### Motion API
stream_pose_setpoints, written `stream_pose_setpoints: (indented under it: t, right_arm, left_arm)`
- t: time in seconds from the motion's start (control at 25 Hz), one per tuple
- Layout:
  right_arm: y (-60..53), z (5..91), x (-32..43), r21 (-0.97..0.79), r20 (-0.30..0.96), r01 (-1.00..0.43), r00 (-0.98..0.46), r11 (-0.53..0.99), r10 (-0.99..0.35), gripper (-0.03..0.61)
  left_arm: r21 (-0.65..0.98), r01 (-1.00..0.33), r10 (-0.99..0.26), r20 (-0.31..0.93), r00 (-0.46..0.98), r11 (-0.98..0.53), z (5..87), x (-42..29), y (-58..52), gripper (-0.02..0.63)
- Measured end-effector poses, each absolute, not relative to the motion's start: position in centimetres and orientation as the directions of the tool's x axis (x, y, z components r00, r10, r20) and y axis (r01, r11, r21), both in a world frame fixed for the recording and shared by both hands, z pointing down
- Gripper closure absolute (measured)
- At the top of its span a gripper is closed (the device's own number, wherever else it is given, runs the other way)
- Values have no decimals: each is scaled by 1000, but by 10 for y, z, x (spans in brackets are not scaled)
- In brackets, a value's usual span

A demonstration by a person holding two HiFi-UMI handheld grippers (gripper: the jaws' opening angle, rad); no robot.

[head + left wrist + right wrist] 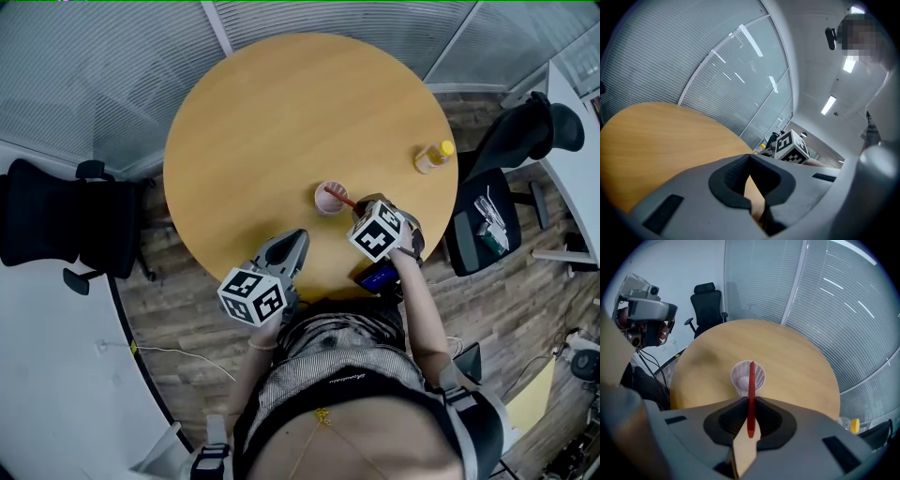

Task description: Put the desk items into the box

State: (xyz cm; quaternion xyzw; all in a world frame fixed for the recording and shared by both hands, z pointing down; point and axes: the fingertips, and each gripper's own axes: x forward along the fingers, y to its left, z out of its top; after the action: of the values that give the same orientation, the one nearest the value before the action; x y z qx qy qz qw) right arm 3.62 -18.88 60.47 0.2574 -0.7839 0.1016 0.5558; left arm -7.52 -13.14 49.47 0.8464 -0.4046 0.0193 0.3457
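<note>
Two grippers show in my views: my right gripper (750, 401) pinches a red pen (751, 394), its far end reaching the rim of a pale ribbed cup (739, 378) on the round wooden counter (281, 141). My left gripper (750, 159) is pressed together on nothing, over the counter's near edge.

Red pen (345, 199) at pink cup (328, 198)
</note>
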Motion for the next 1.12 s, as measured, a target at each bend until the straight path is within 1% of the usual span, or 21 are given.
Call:
stream_pose_setpoints:
  t: [0.8,0.96,1.12]
  right_arm:
    - [-196,626,15,146,965,-381,-148,913,-216,517]
    - [-196,627,8,127,967,-371,-159,920,-198,517]
    - [-197,628,0,73,962,-397,-212,915,-169,517]
  left_arm:
    - [583,-703,-686,314,656,-406,502,-89,-139,612]
    - [585,-707,-692,314,650,-398,504,-94,-142,612]
    - [586,-708,-695,313,647,-395,504,-97,-146,612]
